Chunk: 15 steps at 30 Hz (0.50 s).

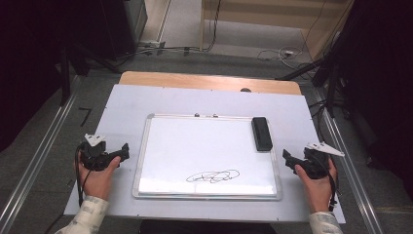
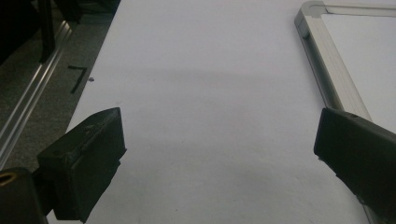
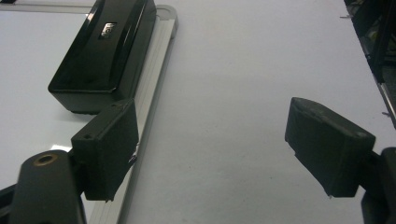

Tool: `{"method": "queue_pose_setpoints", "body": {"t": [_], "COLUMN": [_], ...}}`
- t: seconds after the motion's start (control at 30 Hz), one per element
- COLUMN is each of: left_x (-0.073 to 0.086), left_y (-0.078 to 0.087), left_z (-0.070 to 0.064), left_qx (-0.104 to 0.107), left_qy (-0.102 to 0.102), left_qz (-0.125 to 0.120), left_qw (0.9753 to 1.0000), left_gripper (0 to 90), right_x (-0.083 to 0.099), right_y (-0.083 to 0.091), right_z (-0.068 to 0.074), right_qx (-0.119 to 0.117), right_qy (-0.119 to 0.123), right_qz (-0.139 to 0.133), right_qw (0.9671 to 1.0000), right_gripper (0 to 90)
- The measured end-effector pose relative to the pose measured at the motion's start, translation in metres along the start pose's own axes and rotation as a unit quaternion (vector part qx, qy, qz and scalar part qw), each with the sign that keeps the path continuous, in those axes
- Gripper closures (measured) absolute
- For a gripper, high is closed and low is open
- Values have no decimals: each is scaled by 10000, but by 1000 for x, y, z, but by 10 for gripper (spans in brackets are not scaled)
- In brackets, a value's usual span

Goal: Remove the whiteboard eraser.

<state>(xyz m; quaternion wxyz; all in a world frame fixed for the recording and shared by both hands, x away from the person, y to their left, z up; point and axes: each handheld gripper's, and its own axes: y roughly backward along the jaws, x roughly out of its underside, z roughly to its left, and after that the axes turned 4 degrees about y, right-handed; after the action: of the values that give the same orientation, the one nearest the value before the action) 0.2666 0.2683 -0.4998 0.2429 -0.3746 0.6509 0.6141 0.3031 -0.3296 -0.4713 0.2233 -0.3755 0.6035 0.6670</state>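
While both our grippers, left gripper (image 1: pixel 124 150) and right gripper (image 1: pixel 287 158), rest spread and empty beside the whiteboard (image 1: pixel 160 146), the eraser (image 1: pixel 261 132) sits at its far-right corner; our scribble (image 1: pixel 213 176) stays illegible.

eraser (image 3: pixel 103 51) label — too blurred to read

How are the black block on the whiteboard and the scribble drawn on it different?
The black eraser is a solid, glossy block standing up off the whiteboard; the scribble is only thin looping lines, flat on the surface. The eraser sits along the board's far right edge, near the right gripper; the scribble lies near the front edge, at the middle. Both are dark and within the frame.
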Motion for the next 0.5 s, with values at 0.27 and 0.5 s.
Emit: {"method": "queue_pose_setpoints", "body": {"t": [0.27, 0.5], "left_x": [0, 0], "left_y": [0, 0], "left_z": [0, 0], "left_qx": [1, -9], "left_qy": [-40, -51], "left_qz": [18, 25], "left_qw": [10000, 10000], "left_gripper": [23, 23], "right_x": [-9, -19], "right_y": [-4, -9], "right_z": [9, 17], "right_qx": [-95, -180], "right_qy": [104, 172], "right_qz": [-45, -109], "right_qw": [9999, 9996], "right_gripper": [176, 179]}}
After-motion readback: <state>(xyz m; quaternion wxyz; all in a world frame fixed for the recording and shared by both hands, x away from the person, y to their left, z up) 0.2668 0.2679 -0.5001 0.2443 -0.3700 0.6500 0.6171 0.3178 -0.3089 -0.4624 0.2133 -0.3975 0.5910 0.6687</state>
